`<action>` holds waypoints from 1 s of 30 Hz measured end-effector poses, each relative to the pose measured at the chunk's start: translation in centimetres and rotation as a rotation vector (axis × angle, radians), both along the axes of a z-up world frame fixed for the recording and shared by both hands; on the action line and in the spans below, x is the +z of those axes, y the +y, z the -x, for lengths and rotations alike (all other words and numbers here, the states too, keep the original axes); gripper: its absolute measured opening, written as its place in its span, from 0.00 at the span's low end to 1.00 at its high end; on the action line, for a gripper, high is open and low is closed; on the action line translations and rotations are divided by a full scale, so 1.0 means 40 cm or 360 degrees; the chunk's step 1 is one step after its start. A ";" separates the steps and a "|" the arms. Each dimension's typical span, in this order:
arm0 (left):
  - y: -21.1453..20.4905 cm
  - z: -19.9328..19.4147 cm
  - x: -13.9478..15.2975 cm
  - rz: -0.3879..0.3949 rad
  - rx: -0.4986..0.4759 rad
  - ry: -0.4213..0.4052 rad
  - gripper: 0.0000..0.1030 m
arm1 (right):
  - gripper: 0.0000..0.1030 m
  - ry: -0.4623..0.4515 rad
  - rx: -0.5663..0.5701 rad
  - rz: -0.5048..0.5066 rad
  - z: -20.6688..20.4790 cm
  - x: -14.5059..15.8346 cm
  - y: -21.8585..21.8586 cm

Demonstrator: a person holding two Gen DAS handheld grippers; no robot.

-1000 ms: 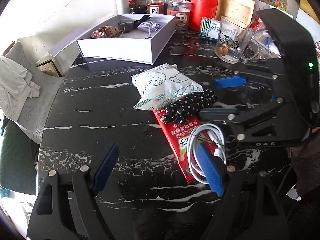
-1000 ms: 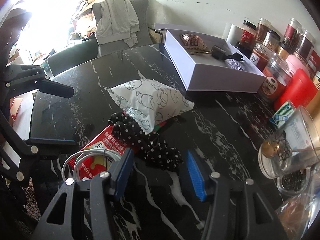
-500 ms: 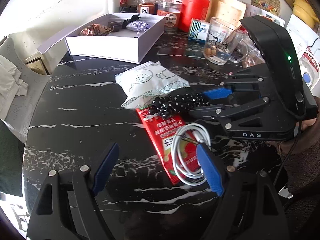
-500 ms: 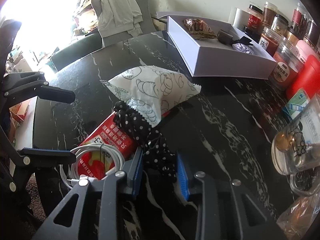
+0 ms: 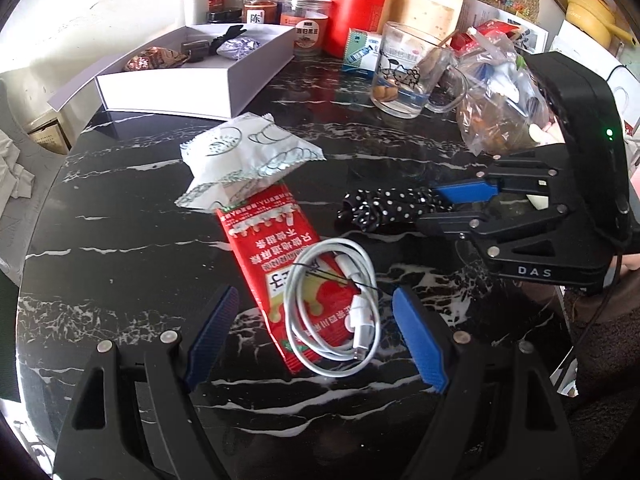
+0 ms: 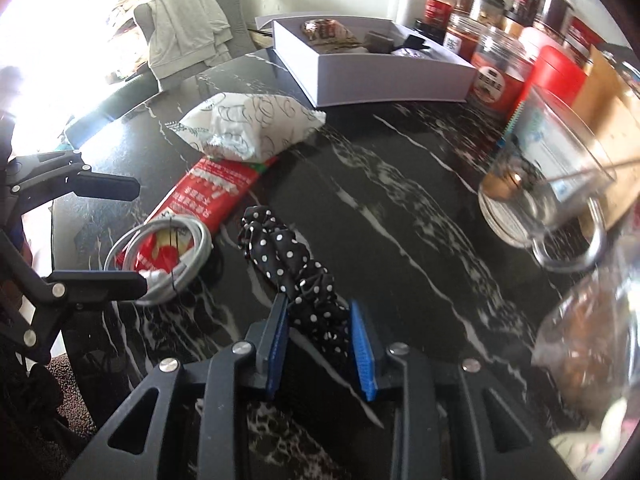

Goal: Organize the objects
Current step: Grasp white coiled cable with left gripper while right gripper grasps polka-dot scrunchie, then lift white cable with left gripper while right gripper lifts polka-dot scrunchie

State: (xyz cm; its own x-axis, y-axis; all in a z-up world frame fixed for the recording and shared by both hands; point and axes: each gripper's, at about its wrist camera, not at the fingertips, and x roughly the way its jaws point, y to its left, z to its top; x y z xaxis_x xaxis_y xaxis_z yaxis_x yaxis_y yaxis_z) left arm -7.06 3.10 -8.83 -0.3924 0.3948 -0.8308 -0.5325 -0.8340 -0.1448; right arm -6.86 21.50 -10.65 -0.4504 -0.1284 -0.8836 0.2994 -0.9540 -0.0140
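We have the polka-dot scrunchie (image 6: 298, 268) pinched between the blue pads of our right gripper (image 6: 320, 340), jaws drawn narrow on its near end. Its long axis runs from the pads out toward 11 o'clock in the right wrist view, the far end free and apparently just clear of the black marble table (image 6: 400, 208). The white box (image 6: 376, 76), which already holds a few small things, sits well apart at 12 o'clock, so we judge the carry goes forward and slightly right, over the white snack packet (image 6: 248, 124).

Our left gripper (image 5: 312, 336) hovers low with its jaws spread wide, holding nothing. The coiled white cable (image 5: 332, 308) lies between them at 12 o'clock, on the red sachet (image 5: 280, 264), whose long axis runs toward 11 o'clock. The left is plainly nearer the cable.
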 end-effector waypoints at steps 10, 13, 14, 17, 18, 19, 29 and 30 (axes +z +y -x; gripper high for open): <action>0.032 -0.018 -0.026 0.0055 -0.0043 0.0020 0.76 | 0.29 -0.0022 -0.0051 -0.0010 -0.073 -0.002 0.003; 0.036 -0.019 -0.034 0.0058 -0.0036 0.0028 0.76 | 0.29 -0.0027 -0.0021 0.0019 -0.087 -0.002 -0.007; 0.036 -0.019 -0.036 0.0067 -0.0030 0.0035 0.76 | 0.30 -0.0030 -0.0013 0.0033 -0.090 -0.003 -0.011; 0.038 -0.020 -0.045 0.0089 -0.0018 0.0051 0.76 | 0.30 -0.0035 0.0016 0.0054 -0.099 -0.006 -0.025; 0.038 -0.020 -0.047 0.0095 -0.0014 0.0062 0.74 | 0.30 -0.0032 0.0022 0.0047 -0.099 -0.006 -0.033; 0.039 -0.022 -0.049 0.0105 -0.0010 0.0076 0.72 | 0.30 -0.0025 0.0029 0.0038 -0.100 -0.008 -0.038; 0.032 -0.029 -0.053 0.0120 -0.0009 0.0126 0.62 | 0.39 0.0002 0.0028 0.0028 -0.095 -0.015 -0.056; 0.030 -0.029 -0.049 0.0112 -0.0001 0.0128 0.55 | 0.40 0.0005 0.0025 0.0031 -0.093 -0.016 -0.057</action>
State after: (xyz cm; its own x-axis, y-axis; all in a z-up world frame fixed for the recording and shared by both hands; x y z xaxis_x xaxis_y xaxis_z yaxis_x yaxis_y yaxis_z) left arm -5.89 4.31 -10.80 -0.4585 0.3369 -0.8224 -0.5404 -0.8403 -0.0430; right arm -3.12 19.24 -11.27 -0.4507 -0.1525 -0.8796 0.3144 -0.9493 0.0035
